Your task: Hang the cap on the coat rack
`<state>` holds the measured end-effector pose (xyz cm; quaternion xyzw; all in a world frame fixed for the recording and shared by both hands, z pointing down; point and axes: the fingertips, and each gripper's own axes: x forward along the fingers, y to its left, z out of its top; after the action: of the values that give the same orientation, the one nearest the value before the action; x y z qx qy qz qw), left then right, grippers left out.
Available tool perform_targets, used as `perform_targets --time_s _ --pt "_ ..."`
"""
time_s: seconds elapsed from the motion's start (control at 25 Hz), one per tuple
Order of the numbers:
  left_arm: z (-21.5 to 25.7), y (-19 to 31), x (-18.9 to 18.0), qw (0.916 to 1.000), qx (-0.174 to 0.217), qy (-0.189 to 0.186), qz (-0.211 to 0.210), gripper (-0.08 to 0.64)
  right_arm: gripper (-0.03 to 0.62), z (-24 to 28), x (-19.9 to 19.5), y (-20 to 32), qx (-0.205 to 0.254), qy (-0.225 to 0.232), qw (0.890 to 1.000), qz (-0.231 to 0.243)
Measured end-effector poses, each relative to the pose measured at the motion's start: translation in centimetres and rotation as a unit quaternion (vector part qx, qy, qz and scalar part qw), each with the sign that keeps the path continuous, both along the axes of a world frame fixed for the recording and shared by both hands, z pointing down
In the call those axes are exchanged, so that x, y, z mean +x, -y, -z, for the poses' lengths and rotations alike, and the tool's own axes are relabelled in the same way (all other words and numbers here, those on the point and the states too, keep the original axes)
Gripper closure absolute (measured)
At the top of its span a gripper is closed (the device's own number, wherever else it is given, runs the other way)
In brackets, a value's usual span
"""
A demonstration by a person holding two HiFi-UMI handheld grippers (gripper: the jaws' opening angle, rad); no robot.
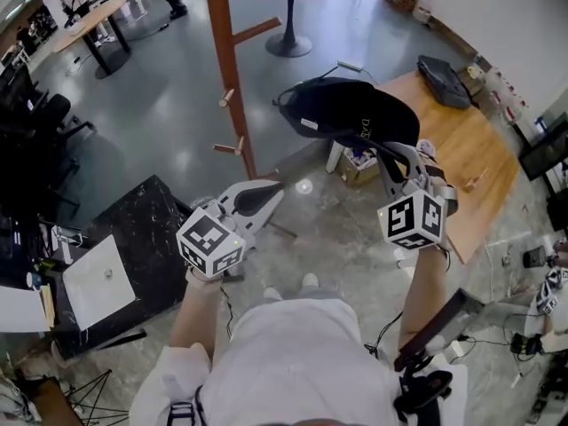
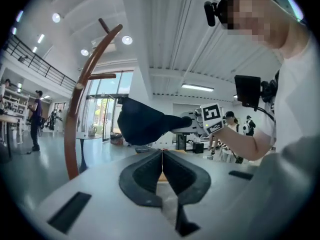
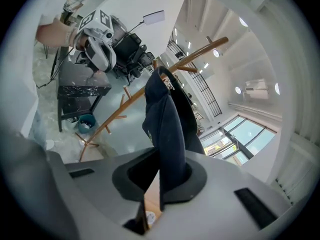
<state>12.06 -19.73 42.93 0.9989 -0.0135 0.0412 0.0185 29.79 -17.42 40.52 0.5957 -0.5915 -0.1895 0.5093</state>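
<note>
Surface, black marble (image 1: 142, 216): left of the rack's foot, well apart from it; a white sheet (image 1: 96, 278) lies on it.
Left tongs (image 2: 161, 158): closed, the two jaws meeting along one line with nothing between them. In the head view it sits on the person's side of the rack, near the foot, its tip turned toward the pole and not touching it.
Rack (image 1: 226, 60): upright brown wooden pole with short pegs sticking out at several heights; every peg that shows is bare.
Cap (image 1: 342, 109): dark, held up in the air right of the rack's pole, near it but apart from pole and pegs. One edge is pinched in the right tongs and the crown hangs out beyond them, toward the rack.
Right tongs (image 3: 159, 176): clamped on the cap's edge, dark cloth filling the gap between the jaws; right of the rack, farther from it than the cap.
Wooden surface (image 1: 466, 149): well right of the rack, carrying a dark bag (image 1: 444, 80).
</note>
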Motion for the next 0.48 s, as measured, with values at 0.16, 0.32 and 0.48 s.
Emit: perform_targets --time_s 0.16,0.32,0.48 --pt "5.1 0.2 2.4 0.9983 0.047 -0.019 -0.027 0.551 0.554 5.7 2.5 -0.4 0.023 -0.033 0.999 -0.008" --pt "11.1 0.3 4.2 0.9953 0.072 -0.041 -0.05 0.551 0.554 12.2 3.5 -0.2 0.051 -0.072 0.996 0.004" --pt "16.6 1.6 5.5 0.9921 0.105 -0.047 -0.049 0.551 0.554 18.4 3.5 1.1 0.072 -0.112 0.991 0.02"
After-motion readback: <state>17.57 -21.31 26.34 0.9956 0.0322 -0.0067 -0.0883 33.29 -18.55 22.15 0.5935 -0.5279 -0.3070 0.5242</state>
